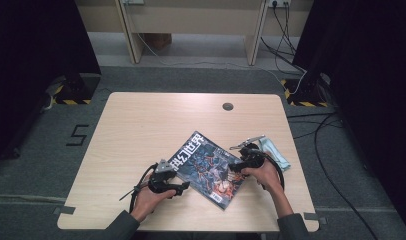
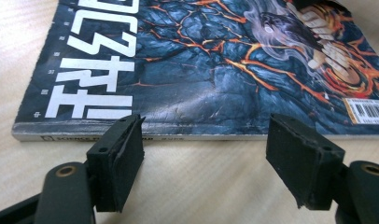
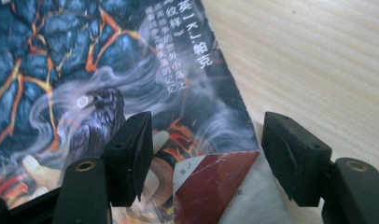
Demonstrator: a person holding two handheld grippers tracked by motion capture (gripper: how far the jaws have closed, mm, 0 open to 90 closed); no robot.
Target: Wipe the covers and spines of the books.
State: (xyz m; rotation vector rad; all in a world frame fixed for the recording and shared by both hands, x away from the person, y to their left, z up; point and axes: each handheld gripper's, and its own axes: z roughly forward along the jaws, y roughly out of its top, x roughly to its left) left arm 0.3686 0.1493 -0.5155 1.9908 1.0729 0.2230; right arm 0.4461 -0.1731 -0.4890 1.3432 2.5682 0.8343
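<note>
High view: a magazine (image 1: 206, 167) with a dark blue and orange cover lies flat and askew on the near half of the light wooden table (image 1: 141, 125). The left gripper (image 1: 183, 187), held in the person's left hand (image 1: 148, 197), sits just beside the magazine's near-left edge, jaws pointing toward it. The right gripper (image 1: 233, 167), in the right hand (image 1: 266, 175), is at the magazine's right edge. Beyond the right gripper, off the magazine's far-right corner, lie a pale teal cloth (image 1: 275, 152) and a small metal clip-like object (image 1: 247, 143), too small to identify. No container holds anything here. Left gripper view: the left gripper (image 2: 204, 161) has its jaws spread wide, nothing between the pads; it stands just short of the magazine's spine (image 2: 141, 135), apart from it, over bare table. Right gripper view: the right gripper (image 3: 206, 158) has its jaws spread, pads pressing on nothing. One pad hangs over the cover, the other over the table beside the magazine's edge (image 3: 234, 107). Between them the cover corner (image 3: 211, 184) is turned up, showing a red and white underside.
</note>
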